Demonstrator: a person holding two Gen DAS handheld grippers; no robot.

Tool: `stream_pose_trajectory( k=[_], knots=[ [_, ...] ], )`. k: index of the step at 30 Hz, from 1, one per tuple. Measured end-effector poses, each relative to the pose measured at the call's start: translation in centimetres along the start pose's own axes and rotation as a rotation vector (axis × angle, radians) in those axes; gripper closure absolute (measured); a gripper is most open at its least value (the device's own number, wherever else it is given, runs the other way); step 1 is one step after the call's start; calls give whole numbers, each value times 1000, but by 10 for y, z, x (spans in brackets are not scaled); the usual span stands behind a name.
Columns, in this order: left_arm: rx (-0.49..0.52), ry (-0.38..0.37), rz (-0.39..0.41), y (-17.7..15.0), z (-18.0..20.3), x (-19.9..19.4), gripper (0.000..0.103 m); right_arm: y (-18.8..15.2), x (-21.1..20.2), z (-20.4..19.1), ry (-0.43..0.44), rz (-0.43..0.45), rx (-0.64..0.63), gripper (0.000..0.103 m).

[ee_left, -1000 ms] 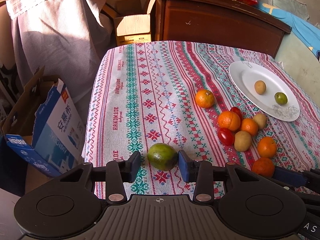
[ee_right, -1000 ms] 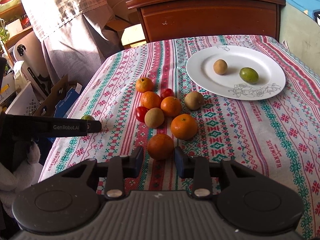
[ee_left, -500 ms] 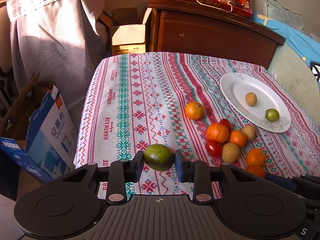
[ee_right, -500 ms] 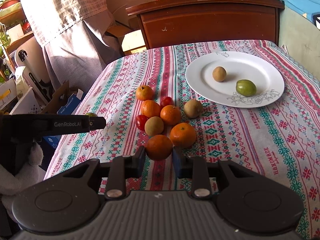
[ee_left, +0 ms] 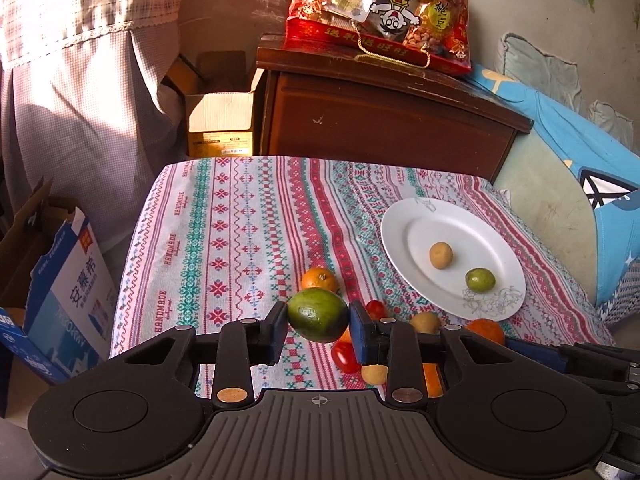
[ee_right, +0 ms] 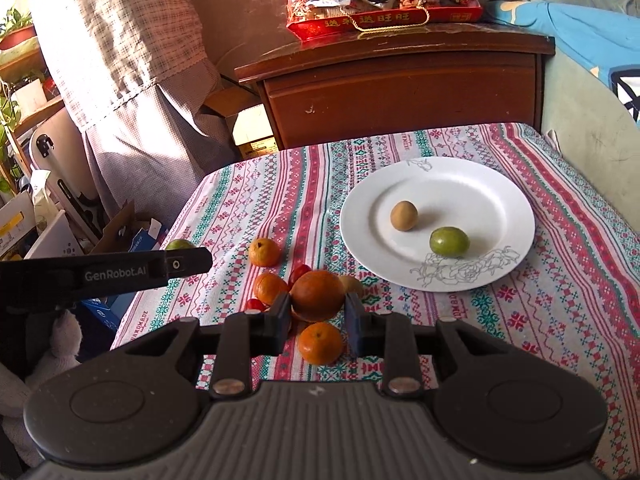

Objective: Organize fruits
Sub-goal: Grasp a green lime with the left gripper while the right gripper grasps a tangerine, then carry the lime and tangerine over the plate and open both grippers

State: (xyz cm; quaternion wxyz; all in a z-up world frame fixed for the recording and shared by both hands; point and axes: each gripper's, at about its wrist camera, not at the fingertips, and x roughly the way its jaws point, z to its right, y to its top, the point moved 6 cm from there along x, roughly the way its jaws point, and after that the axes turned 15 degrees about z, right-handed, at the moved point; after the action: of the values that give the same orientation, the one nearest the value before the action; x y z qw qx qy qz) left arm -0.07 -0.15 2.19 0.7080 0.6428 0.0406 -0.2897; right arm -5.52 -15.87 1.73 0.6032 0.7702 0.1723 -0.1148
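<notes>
My left gripper [ee_left: 318,316] is shut on a large green fruit [ee_left: 318,314] and holds it above the patterned tablecloth. My right gripper [ee_right: 318,306] is shut on an orange [ee_right: 317,295], lifted above the fruit pile. A white plate [ee_left: 408,224], also in the right wrist view [ee_right: 472,184], holds a brown kiwi [ee_right: 404,215] and a small green fruit [ee_right: 449,241]. Loose on the cloth lie oranges [ee_right: 264,252], [ee_right: 321,343], red tomatoes [ee_left: 345,356] and kiwis. The left gripper's finger [ee_right: 120,270] shows at the left of the right wrist view.
A dark wooden cabinet [ee_left: 384,128] stands behind the table with a red snack bag [ee_left: 380,12] on top. Cardboard boxes [ee_left: 60,292] sit on the floor at the left. A curtain [ee_left: 80,80] hangs at the left. A blue cushion [ee_left: 580,148] lies at the right.
Both grippers closed on their fruits and lifted them off the cloth. The views rose and now show more of the cabinet and snack bag.
</notes>
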Motion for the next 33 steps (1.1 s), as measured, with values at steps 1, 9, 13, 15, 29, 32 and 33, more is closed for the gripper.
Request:
stream_pose_trajectory(
  k=[1, 9, 13, 15, 29, 32, 33],
  knots=[
    [-3, -7, 3, 2, 3, 0, 73, 4, 0, 2, 1, 2, -3, 74],
    [3, -71, 48, 33, 32, 9, 73, 46, 2, 31, -19, 57, -45, 74],
    [22, -81, 55, 42, 46, 22, 73, 63, 8, 57, -61, 79, -6, 74],
    [33, -88, 47, 42, 53, 30, 73, 67, 14, 70, -83, 84, 20, 74],
    [111, -91, -34, 39, 74, 103, 73, 71, 59, 111, -144, 47, 140, 74],
    [113, -97, -52, 36, 77, 118, 73, 66, 68, 115, -152, 26, 165, 74],
    [112, -100, -57, 35, 78, 121, 73, 64, 70, 116, -154, 18, 174, 74]
  ],
)
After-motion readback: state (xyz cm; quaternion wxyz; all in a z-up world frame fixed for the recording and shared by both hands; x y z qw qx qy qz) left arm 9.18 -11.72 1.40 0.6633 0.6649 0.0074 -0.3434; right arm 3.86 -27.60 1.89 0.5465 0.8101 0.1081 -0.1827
